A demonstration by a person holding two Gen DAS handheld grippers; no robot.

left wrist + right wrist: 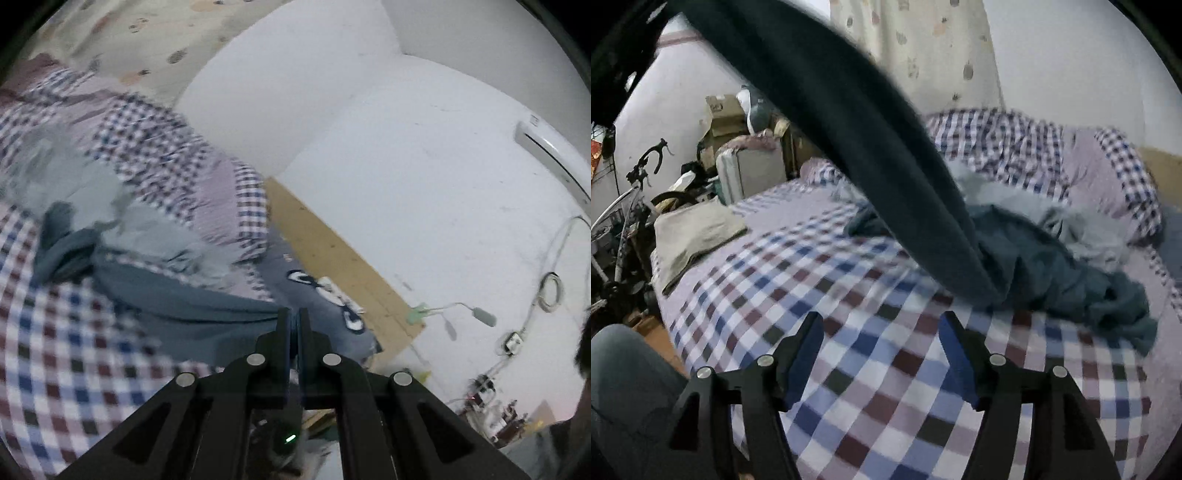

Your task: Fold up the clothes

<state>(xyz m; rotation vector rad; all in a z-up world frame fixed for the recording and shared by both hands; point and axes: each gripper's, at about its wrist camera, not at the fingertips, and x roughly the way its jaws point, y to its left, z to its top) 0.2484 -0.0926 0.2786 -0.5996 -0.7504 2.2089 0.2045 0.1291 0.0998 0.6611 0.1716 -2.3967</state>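
- Dark teal fabric is what I have: my left gripper (293,314) has its two fingers pressed together on an edge of the teal garment (192,295), and the cloth runs from the fingertips down and away to the bed.
- From my right wrist view, that same teal garment (871,147) rises as a broad taut band from the heap on the bed up and out past the top left of the frame; its lower part lies crumpled on the checked bedsheet (886,387).
- My right gripper (881,325) has its fingers spread wide, with nothing between them; only bedsheet shows in the gap.
- Just beyond the teal heap lies a pale grey-green garment (1071,229), bunched against the checked quilt (1015,147).
- A folded beige cloth (694,232) sits flat at the far left corner of the bed, well apart from the teal one.
- A grey pillow (332,306) near the wooden headboard (351,266) bears a dark blue and white print; I cannot read it as letters.
- A cardboard box (720,110) beside the bed carries a small mark, too blurred to read.
- No brand or legible writing shows anywhere else.
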